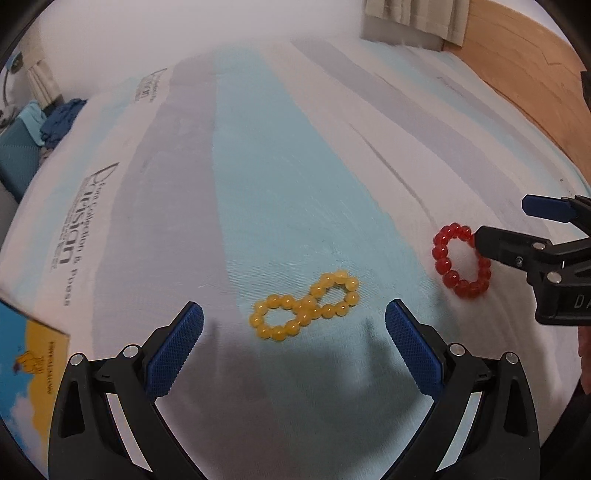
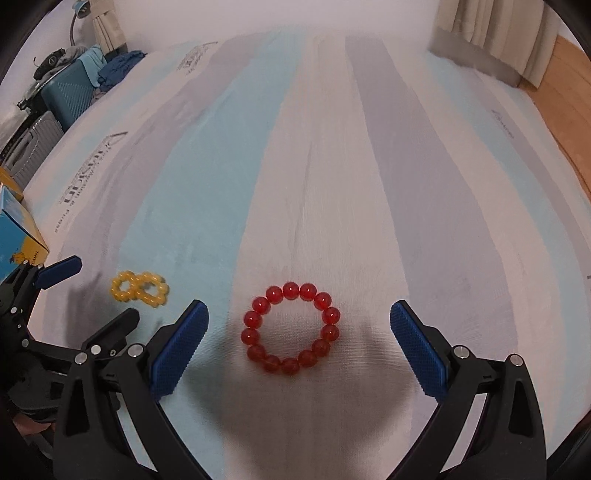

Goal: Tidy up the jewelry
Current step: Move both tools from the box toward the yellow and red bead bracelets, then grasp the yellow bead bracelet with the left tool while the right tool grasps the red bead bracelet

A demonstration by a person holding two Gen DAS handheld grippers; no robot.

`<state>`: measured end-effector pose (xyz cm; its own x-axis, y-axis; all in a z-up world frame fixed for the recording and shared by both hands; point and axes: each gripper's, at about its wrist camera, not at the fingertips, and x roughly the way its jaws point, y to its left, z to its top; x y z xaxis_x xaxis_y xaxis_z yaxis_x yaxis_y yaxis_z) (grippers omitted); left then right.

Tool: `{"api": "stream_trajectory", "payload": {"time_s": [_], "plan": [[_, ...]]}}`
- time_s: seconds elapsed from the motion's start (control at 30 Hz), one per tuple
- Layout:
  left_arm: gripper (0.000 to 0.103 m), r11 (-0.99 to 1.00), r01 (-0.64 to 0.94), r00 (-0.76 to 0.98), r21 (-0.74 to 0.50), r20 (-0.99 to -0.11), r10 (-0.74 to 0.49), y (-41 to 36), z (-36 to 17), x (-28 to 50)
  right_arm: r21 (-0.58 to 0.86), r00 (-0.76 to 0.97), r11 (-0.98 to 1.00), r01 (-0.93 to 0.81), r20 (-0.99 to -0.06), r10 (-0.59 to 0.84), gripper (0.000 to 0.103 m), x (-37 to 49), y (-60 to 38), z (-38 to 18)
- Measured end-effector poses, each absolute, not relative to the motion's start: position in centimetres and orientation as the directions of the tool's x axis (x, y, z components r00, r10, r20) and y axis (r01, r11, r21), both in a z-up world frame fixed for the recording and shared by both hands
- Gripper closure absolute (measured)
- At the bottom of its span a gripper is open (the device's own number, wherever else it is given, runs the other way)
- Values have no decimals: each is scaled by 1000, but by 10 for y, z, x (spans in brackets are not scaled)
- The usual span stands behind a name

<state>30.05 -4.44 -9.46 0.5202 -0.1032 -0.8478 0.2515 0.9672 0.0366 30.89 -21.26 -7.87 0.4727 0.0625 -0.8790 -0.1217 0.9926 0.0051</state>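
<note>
The red bead bracelet point(image 2: 290, 328) lies flat on the bed point(image 2: 332, 147) as an open ring, on a white stripe of the striped sheet. The yellow bead bracelet point(image 1: 304, 305) lies to its left on a light blue stripe, twisted into a figure-eight. The two bracelets are apart and do not touch.

The right gripper point(image 2: 299, 343) is positioned over the red bead bracelet. Its jaws are spread wide, one on each side of the ring, with clear sheet between each blue pad and the beads. In the left wrist view, one finger of this gripper overlaps the far side of the red ring; contact cannot be confirmed.

The left gripper point(image 1: 294, 341) is positioned just short of the yellow bead bracelet. Its jaws are likewise spread wide and hold nothing; the figure-eight lies between and slightly beyond the fingertips.

A blue and yellow box point(image 2: 16, 236) sits at the left edge of the bed. Beyond the bed, at upper left, stand suitcases point(image 2: 62, 96) with clothing piled on top. Curtains point(image 2: 491, 33) hang at upper right, above a wooden floor point(image 2: 565, 110).
</note>
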Motion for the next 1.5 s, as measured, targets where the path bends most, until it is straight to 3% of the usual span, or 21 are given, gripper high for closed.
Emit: {"api": "stream_trajectory", "payload": {"time_s": [0.4, 0.57, 0.97, 1.03, 1.1, 1.33, 1.4, 1.5], "plan": [[12, 967, 256, 499, -3, -856, -135, -49, -131, 314, 9, 419, 989, -149, -905, 71, 9, 319, -207, -124], [27, 962, 274, 498, -12, -854, -152, -52, -132, 316, 24, 403, 988, -154, -911, 85, 15, 321, -210, -133], [72, 952, 303, 481, -47, -855, -195, -53, -128, 308, 23, 403, 983, -181, -910, 96, 58, 314, -208, -128], [85, 948, 315, 474, -45, -858, -198, -54, -126, 307, 19, 404, 983, -184, -910, 94, 64, 311, -211, -126], [85, 945, 324, 471, -44, -859, -201, -55, -125, 304, 19, 400, 983, -184, -912, 92, 75, 310, -212, -125], [85, 943, 331, 471, -30, -861, -193, -57, -120, 293, 36, 402, 984, -175, -910, 105, 77, 308, -214, -116], [85, 944, 329, 473, -26, -861, -189, -59, -118, 290, 40, 411, 984, -174, -905, 109, 90, 306, -215, -111], [85, 944, 329, 475, -19, -861, -183, -61, -113, 287, 33, 415, 983, -180, -904, 106, 90, 304, -214, -104]]}}
